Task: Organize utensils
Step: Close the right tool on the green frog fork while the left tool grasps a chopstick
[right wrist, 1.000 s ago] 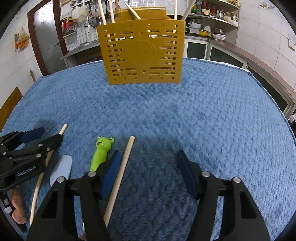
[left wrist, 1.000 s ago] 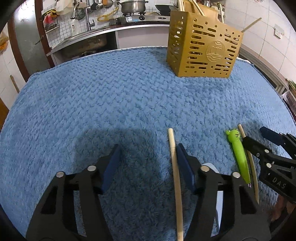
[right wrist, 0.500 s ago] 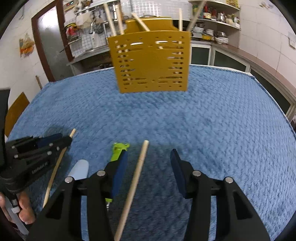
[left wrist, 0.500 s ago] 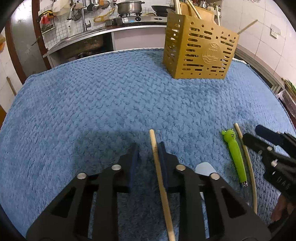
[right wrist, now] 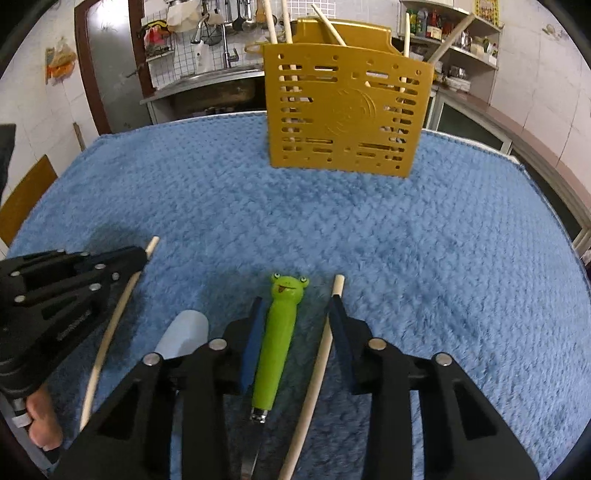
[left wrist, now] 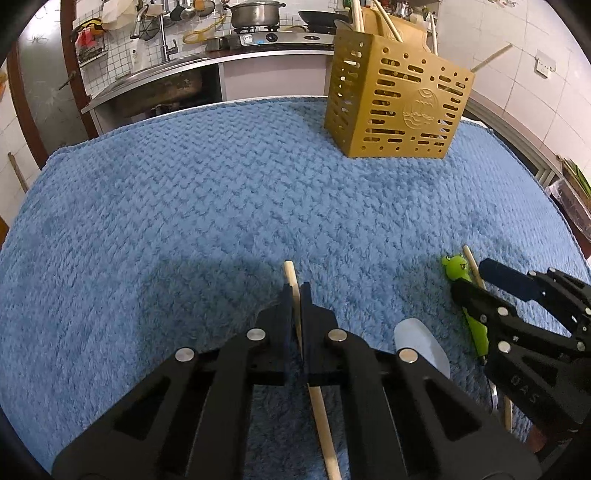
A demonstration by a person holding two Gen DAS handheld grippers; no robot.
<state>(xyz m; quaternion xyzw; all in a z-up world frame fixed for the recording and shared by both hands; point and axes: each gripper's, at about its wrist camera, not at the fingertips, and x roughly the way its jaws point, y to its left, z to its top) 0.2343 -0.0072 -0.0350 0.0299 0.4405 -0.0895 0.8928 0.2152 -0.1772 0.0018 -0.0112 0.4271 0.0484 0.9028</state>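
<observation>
Fluffy blue blanket (left wrist: 221,206) covers the whole table, and a kitchen counter with a silver pot (left wrist: 255,13) sits behind it.

Low over the blanket, the black left gripper (left wrist: 294,295) has its two blue pads squeezed tight on a thin pale wooden chopstick (left wrist: 317,402). The round tip of the stick pokes out just past the pads.

Over to its right, the black right gripper (right wrist: 295,314) has its jaws spread apart. Between them lie a green utensil handle with a frog face (right wrist: 279,332) and a second pale wooden chopstick (right wrist: 317,354). That stick touches the inside of the right finger. The frog handle lies just beside the left finger.

A pale blue rounded scoop end (right wrist: 184,332) rests between the two grippers.

Far back on the blanket stands a yellow plastic utensil basket with slots (right wrist: 347,114). More wooden sticks stand up inside it.
</observation>
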